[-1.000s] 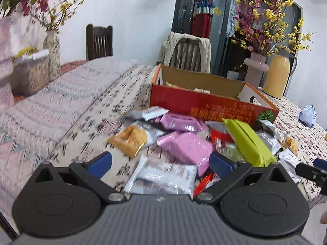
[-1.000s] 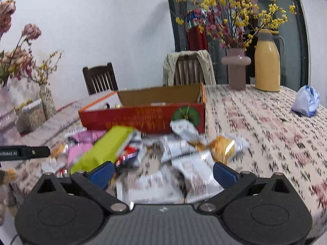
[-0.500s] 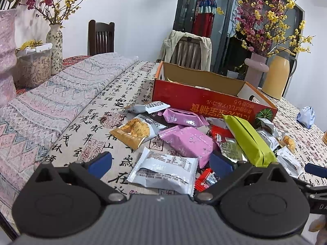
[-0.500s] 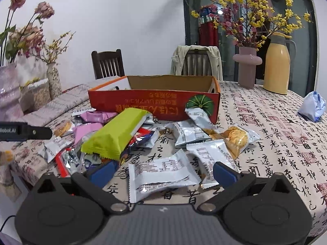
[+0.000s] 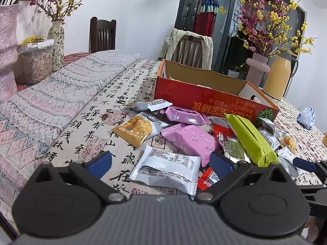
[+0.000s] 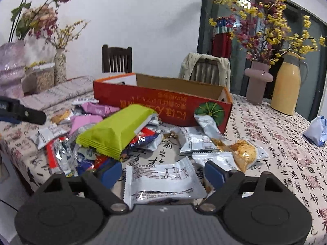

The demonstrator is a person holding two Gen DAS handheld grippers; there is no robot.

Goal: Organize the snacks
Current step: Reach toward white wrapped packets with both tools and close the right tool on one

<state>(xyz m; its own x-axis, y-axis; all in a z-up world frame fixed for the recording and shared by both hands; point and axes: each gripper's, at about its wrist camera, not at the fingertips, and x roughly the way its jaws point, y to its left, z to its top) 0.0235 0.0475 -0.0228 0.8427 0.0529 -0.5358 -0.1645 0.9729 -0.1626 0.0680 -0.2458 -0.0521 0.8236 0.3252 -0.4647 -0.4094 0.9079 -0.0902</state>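
A white snack packet [image 6: 163,181] is being framed by the right claw [image 6: 163,172], its jaws just narrowing yet not touching (left claw [image 5: 160,164] wide, idle); next, closure, then transfer from the surface [image 6: 286,153] into the red box [image 6: 161,104] is being called for

Snack wrappers of thin glossy film: a silvery-white packet [image 6: 163,180] with crimped ends, a lime-green pack [image 6: 116,131] and pink packs [image 5: 191,138] with a satin sheen, and red foil wrappers [image 6: 53,155] that glint. The box [image 5: 212,100] is cardboard, printed red outside, raw brown and matt inside. The tablecloth [image 6: 286,159] is woven printed cloth, matt. Both grippers, left [image 5: 160,163] and right [image 6: 163,172], are matt black plastic with smooth blue pads. The jug [image 6: 286,87] is smooth and faintly glossy; the chair [image 6: 117,58] is dark wood.
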